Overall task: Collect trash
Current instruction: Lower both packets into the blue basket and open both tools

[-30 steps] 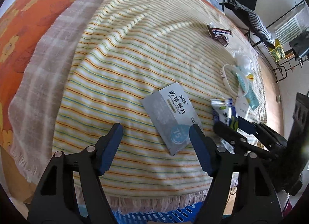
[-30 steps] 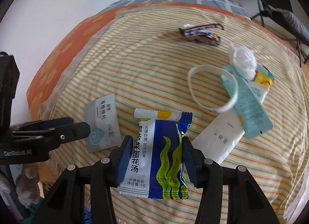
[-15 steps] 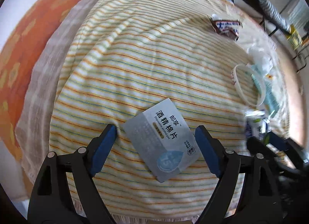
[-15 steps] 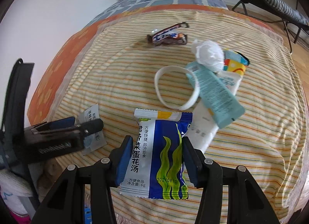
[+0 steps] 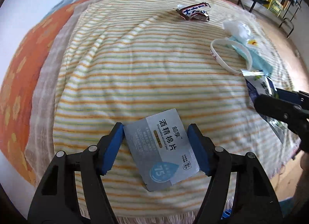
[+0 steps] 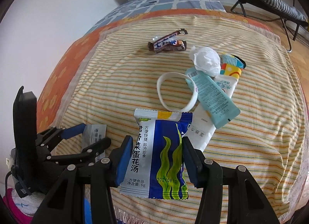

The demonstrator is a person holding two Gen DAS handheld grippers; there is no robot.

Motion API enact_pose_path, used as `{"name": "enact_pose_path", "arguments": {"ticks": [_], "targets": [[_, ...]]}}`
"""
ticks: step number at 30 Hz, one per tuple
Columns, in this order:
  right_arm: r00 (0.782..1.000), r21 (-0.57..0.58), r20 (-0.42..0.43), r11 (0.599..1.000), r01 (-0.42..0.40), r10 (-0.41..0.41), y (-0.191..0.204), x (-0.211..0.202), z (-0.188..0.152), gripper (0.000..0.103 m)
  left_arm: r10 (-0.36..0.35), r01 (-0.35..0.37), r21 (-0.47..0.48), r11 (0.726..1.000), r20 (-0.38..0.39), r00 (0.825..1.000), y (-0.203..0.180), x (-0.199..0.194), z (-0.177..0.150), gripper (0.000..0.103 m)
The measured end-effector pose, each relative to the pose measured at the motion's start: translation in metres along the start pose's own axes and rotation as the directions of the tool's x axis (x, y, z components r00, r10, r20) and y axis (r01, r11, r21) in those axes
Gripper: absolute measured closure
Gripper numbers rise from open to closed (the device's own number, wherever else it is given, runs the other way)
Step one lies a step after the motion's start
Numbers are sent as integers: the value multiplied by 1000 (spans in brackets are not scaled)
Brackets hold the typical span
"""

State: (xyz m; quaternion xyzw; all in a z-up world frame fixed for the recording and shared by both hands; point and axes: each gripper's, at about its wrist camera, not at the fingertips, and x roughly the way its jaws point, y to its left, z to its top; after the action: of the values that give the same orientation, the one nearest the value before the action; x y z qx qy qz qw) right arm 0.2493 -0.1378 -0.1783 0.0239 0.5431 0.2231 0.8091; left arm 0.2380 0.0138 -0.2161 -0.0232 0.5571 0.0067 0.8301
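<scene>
Striped blanket (image 5: 135,65), cream with thin orange and green lines, covers the bed and carries all the trash; an orange flowered sheet (image 5: 17,81) shows past its edge.

The left gripper (image 5: 155,146) has its two blue-padded fingers (image 5: 113,146) closed in on one grey alcohol pad sachet (image 5: 161,151), one pad at each side edge of the packet, which lies flat on the blanket near the fringed front edge. The sachet is printed with dark characters, "Disposable alcohol pad" and a blue drop marked 75.

The right gripper (image 6: 154,160) clamps one soup packet (image 6: 156,156) between its pads, the packet standing upright in the grip. It is white and deep blue with green seaweed shapes and a crimped top.

Further back lie two tubes crossed together: one white tube (image 6: 210,119) underneath and one pale teal tube (image 6: 212,94) across it. One white wristband (image 6: 176,92) rests beside them, its rim touching the teal tube. One crumpled white tissue (image 6: 206,60) sits at the tubes' far end, and one brown candy bar wrapper (image 6: 168,42) lies apart, farther up the blanket.
</scene>
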Motion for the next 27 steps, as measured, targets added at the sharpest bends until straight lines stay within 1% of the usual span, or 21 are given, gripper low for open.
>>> {"name": "enact_pose_path", "arguments": {"ticks": [3,4,5,8,10,12,13,15,16,17,18,19,20,21,23,25,26,27], "targets": [[1000,-12,3,1000,-1,1,4,-1,0,50,-7,6,-48,999,-12,1000,7,-8,-1,30],[1000,-16,4,1000,0,0,6,-1,0,50,-5,4,-64,998,-22,1000,8,-9,0,26],[1000,-20,5,1000,0,0,8,-2,0,50,-8,6,-80,997,-29,1000,10,-12,-1,25],[1000,-35,7,999,3,-3,11,-4,-2,50,-32,26,-147,989,-42,999,14,-15,-7,24],[1000,-39,6,999,6,-5,13,-4,-3,50,-46,33,-171,985,-69,997,13,-10,-11,24],[1000,-37,2,999,6,-6,13,-4,-4,50,-12,-5,-171,985,-99,995,10,-2,-15,24],[1000,-38,1,999,8,-8,13,-4,-5,50,21,-33,-152,988,-82,996,6,-1,-16,24],[1000,-45,3,999,11,-11,15,-7,-6,50,38,-48,-143,989,-71,997,3,-1,-16,25],[1000,-50,5,999,14,-13,17,-9,-7,50,42,-50,-140,989,-61,997,3,-2,-17,30],[1000,-55,8,998,16,-16,18,-10,-8,50,48,-55,-137,989,-52,997,3,-3,-18,38],[1000,-60,11,998,19,-19,19,-12,-8,50,44,-51,-140,989,-48,998,5,-4,-18,39],[1000,-62,13,998,21,-20,19,-13,-8,50,26,-33,-153,988,-47,999,9,-6,-18,43],[1000,-63,15,998,19,-18,20,-15,-9,50,22,-28,-163,986,-43,999,13,-8,-18,51],[1000,-62,16,998,18,-17,21,-17,-10,50,14,-20,-173,985,-38,999,17,-11,-19,54],[1000,-62,19,998,13,-12,23,-20,-12,50,-21,14,-213,977,-31,999,26,-18,-20,64],[1000,-72,20,997,14,-13,27,-21,-14,50,-40,33,-227,973,-27,999,33,-22,-20,67],[1000,-74,21,997,14,-12,28,-22,-15,50,-46,39,-242,970,-23,999,35,-23,-20,67],[1000,-76,20,997,13,-11,30,-22,-16,50,-57,49,-255,966,-25,998,37,-23,-21,64]]}}
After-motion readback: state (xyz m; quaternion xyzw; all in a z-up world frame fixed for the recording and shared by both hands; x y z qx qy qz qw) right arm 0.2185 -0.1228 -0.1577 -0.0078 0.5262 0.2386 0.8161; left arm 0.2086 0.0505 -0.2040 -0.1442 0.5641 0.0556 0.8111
